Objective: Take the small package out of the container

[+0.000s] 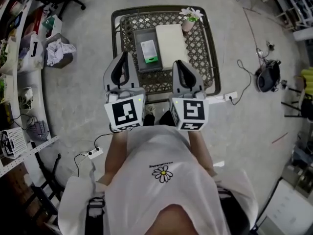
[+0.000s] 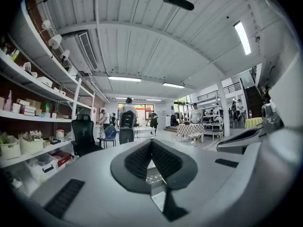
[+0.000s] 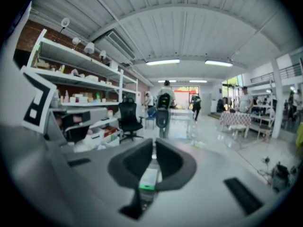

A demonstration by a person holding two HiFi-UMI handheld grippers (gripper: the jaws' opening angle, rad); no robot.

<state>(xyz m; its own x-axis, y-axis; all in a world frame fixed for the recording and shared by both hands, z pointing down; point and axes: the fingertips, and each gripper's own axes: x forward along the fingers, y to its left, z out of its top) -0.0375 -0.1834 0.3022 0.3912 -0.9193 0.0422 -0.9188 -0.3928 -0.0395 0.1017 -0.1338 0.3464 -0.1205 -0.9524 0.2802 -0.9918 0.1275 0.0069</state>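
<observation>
A small white package with a green end [image 1: 149,51] lies inside a grey open container [image 1: 139,37] on the metal lattice table [image 1: 203,58]. My left gripper [image 1: 122,57] hovers over the table's near edge, just left of the container, jaws shut and empty. My right gripper [image 1: 179,63] hovers to the container's right, also shut on nothing. In the right gripper view the package [image 3: 148,178] shows through the gap under the closed tips [image 3: 154,144], well beyond them. The left gripper view shows closed tips [image 2: 151,144] above the lattice.
A flat white board [image 1: 171,45] lies right of the container, with a small flower pot [image 1: 190,19] behind it. Shelves and a box with crumpled cloth [image 1: 58,53] stand at the left. A power strip [image 1: 229,97], cables and a black device [image 1: 268,76] lie on the floor at the right.
</observation>
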